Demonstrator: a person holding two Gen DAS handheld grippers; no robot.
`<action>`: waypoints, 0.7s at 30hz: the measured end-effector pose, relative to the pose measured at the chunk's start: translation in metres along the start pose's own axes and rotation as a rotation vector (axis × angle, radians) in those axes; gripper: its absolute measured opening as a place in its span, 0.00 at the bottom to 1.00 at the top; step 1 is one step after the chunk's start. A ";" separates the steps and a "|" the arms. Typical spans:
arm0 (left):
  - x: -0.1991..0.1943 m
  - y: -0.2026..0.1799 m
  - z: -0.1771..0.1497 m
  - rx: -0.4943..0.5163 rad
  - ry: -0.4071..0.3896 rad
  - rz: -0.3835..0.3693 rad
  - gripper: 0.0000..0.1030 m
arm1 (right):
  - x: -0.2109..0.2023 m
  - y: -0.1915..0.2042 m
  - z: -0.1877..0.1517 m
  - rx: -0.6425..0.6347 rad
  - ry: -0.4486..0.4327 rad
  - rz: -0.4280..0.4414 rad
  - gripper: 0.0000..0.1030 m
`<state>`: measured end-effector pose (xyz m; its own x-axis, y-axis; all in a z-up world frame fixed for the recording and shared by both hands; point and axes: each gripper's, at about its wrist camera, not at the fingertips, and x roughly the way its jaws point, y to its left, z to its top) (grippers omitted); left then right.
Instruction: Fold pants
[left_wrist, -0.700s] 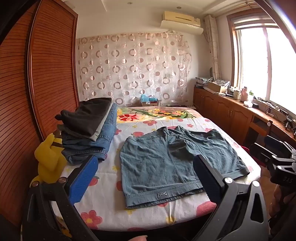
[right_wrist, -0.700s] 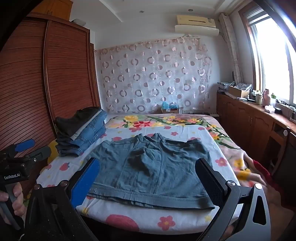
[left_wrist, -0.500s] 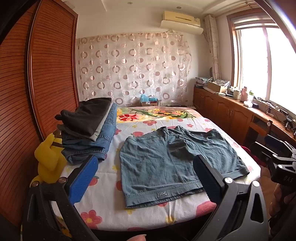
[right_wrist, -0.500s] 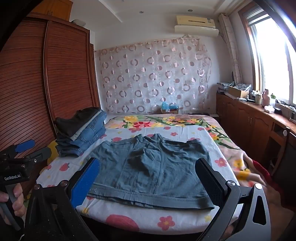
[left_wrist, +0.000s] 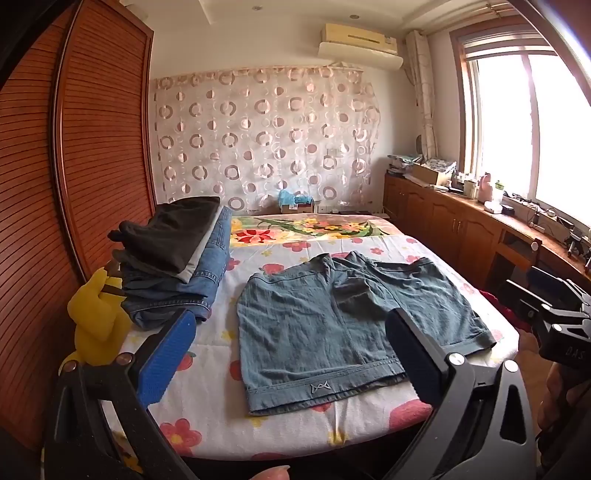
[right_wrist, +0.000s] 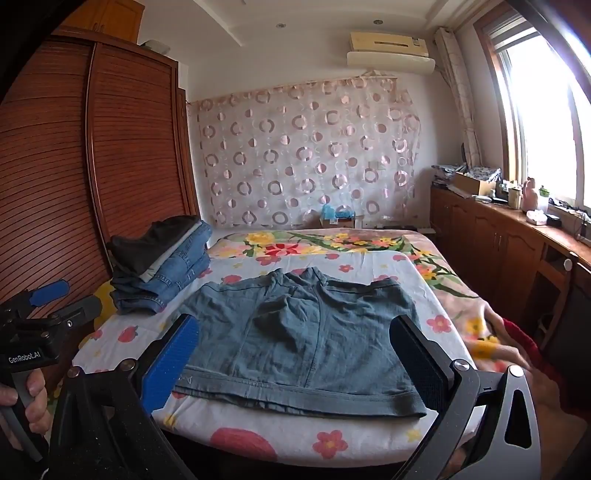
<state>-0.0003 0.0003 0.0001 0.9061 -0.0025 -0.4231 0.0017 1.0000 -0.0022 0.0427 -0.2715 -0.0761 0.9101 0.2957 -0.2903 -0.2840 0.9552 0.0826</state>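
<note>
Floral bed (left_wrist: 207, 417), denim shorts (left_wrist: 332, 325) flat beyond both wide-apart jaws.

A bed (left_wrist: 207, 421) with a floral sheet. Denim shorts (left_wrist: 343, 325) lie flat near its front edge. A stack of folded clothes (left_wrist: 177, 262) sits far left.

near edge of bed (left_wrist: 295, 435): bare sheet in front of shorts (left_wrist: 343, 325), open to approach | left: clothes stack (left_wrist: 177, 266) just beside shorts, yellow toy (left_wrist: 96, 325) at bed corner, wardrobe (left_wrist: 74, 184) close behind | right: narrow gap between bed and cabinets (right_wrist: 517, 251) | far half of bed: bare
</note>
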 end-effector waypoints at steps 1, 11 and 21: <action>0.000 0.000 0.000 -0.001 0.000 0.000 1.00 | -0.001 0.001 0.000 -0.002 -0.001 0.000 1.00; 0.000 0.000 0.000 0.002 -0.002 0.001 1.00 | -0.002 0.000 -0.001 -0.002 -0.001 0.001 1.00; 0.000 0.000 0.000 0.002 -0.006 0.002 1.00 | -0.001 -0.002 -0.001 -0.001 -0.002 -0.003 1.00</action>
<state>-0.0002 0.0006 0.0004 0.9084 -0.0005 -0.4181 0.0006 1.0000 0.0000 0.0421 -0.2732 -0.0770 0.9115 0.2931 -0.2887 -0.2819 0.9561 0.0804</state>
